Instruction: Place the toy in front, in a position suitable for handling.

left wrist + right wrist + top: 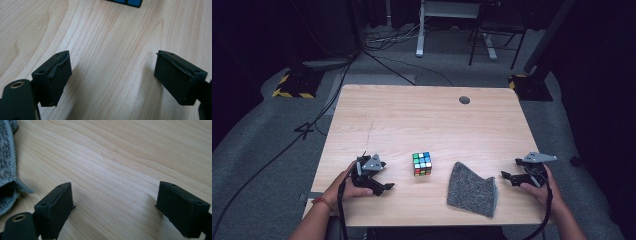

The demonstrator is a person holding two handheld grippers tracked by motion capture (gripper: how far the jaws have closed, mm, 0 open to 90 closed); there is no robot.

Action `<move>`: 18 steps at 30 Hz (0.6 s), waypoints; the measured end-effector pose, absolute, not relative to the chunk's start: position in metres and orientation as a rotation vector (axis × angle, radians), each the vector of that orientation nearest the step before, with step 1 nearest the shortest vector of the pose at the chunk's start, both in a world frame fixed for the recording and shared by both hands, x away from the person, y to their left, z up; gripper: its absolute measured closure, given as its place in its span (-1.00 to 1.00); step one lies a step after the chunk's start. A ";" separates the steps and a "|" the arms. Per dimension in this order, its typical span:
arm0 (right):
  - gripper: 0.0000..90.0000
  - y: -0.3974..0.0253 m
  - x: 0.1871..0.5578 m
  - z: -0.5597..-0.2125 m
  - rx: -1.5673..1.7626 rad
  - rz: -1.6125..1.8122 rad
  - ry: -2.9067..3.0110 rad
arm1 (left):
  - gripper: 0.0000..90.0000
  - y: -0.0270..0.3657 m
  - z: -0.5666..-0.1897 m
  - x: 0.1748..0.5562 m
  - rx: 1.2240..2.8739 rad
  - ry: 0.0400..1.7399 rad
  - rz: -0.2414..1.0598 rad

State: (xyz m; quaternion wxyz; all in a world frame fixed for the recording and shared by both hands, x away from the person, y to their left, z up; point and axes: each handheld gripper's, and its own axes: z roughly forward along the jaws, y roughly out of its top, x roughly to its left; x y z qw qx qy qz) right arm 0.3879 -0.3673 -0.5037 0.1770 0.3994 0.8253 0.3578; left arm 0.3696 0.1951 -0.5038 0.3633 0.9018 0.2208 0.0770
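A scrambled Rubik's cube (422, 164) stands on the wooden table (412, 115) near its front edge. Just right of it lies a crumpled grey cloth (473, 189). My left gripper (387, 175) rests on the table left of the cube, open and holding nothing. In the left gripper view its jaws (112, 67) stand wide apart over bare wood, with the cube's bottom edge (125, 2) ahead of them. My right gripper (511, 169) sits right of the cloth, open as well. The right gripper view has these jaws (115, 195) wide over bare wood, the cloth's hem (7, 157) at the left.
A round cable hole (464, 100) marks the far right of the tabletop. Beyond the table the grey carpet carries cables (332, 95), two yellow-and-black striped bases (294, 85), a white desk leg (420, 30) and a black frame (494, 35).
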 end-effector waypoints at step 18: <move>-0.50 -0.342 0.366 -0.453 0.864 1.146 2.437 | -0.72 0.194 -0.504 0.368 2.318 0.606 0.221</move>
